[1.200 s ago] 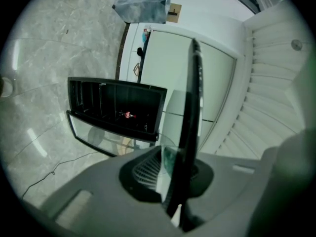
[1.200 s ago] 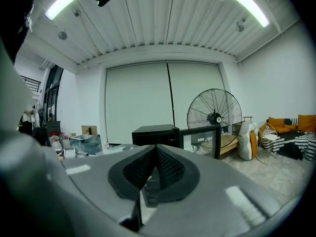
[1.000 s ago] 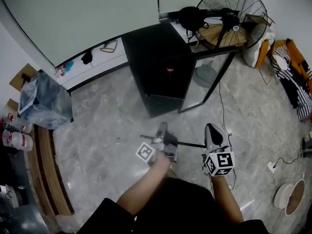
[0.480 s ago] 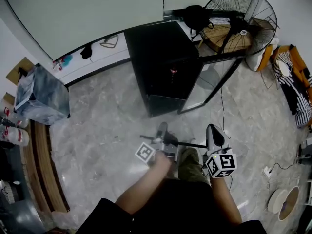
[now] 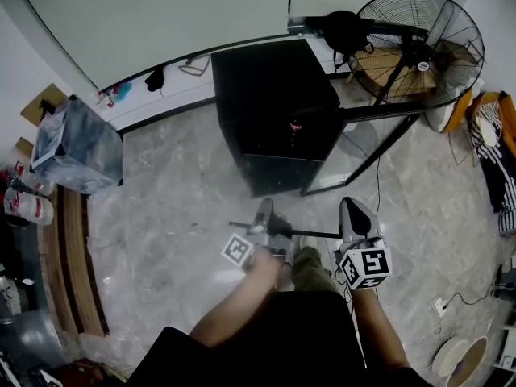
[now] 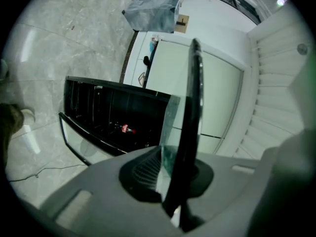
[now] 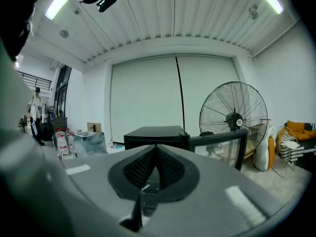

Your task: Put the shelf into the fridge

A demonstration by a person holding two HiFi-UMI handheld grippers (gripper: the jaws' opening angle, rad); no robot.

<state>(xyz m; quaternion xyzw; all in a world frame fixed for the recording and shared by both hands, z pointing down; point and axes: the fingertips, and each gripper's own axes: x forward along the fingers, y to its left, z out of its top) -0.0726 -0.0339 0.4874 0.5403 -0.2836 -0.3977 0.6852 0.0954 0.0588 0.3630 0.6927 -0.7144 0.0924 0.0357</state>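
Now the shelf (image 5: 310, 234), clamped by the left gripper (image 5: 264, 214) and pinched at its other end by the right gripper (image 5: 353, 213), runs crosswise between them, the open fridge (image 5: 274, 103) straight ahead, well apart.

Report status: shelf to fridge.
Left gripper, right gripper shut on shelf. Fridge ahead, door open. Nothing seen blocking.

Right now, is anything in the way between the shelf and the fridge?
Nothing visible. The left gripper holds the shelf facing the fridge, whose door stands open; only bare floor lies between. A small red thing sits inside.
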